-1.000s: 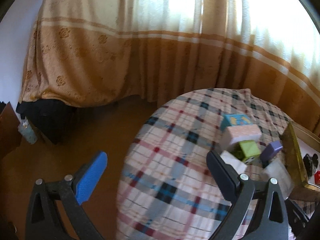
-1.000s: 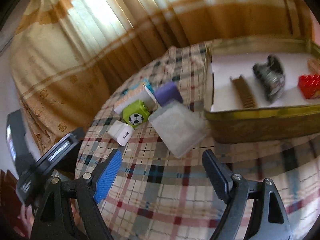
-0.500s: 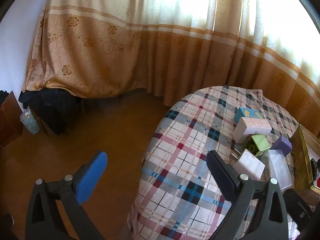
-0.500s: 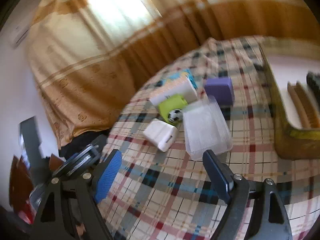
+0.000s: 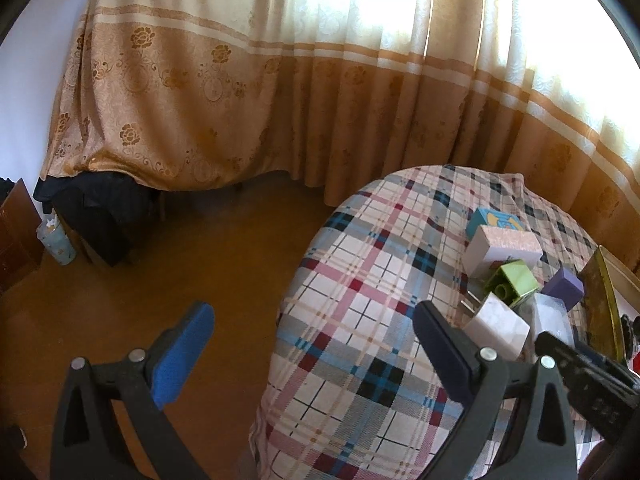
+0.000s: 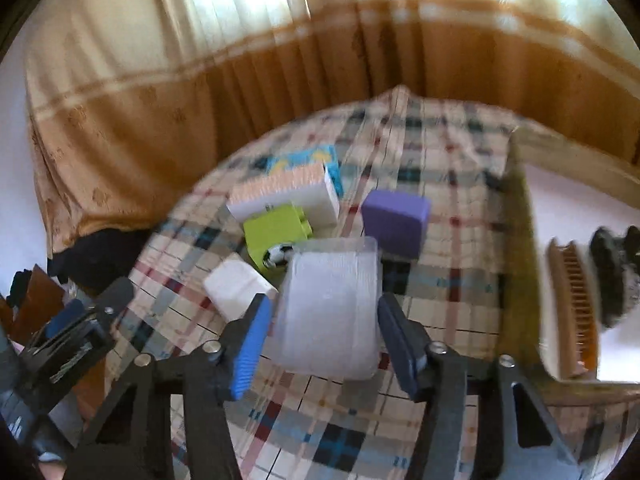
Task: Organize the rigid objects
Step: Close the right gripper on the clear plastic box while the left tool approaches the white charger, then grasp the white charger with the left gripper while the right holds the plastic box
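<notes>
The left gripper (image 5: 312, 348) is hanging over the edge of the plaid-covered table (image 5: 360, 320) with its jaws spread wide and nothing between them. On the cloth in the right wrist view, a white charger block (image 6: 236, 292) is lying just left of the right gripper (image 6: 324, 344), touching its blue finger pad (image 6: 252, 344). Behind it a lime-green toy brick (image 6: 276, 232) with a football print is leaning against a white box with a pink top (image 6: 288, 196), which is sitting in front of a blue patterned box (image 6: 316, 160). The right gripper's jaws have just been closing around a clear plastic case (image 6: 332, 304), which is lying flat between them; the blurred frame is not showing whether the pads are pressing on it. A purple block (image 6: 396, 220) is sitting just behind the case. Farther right, a gold-rimmed tray (image 6: 520, 240) is holding a wooden comb (image 6: 572, 300) and a dark object (image 6: 612, 272) too blurred to name.
</notes>
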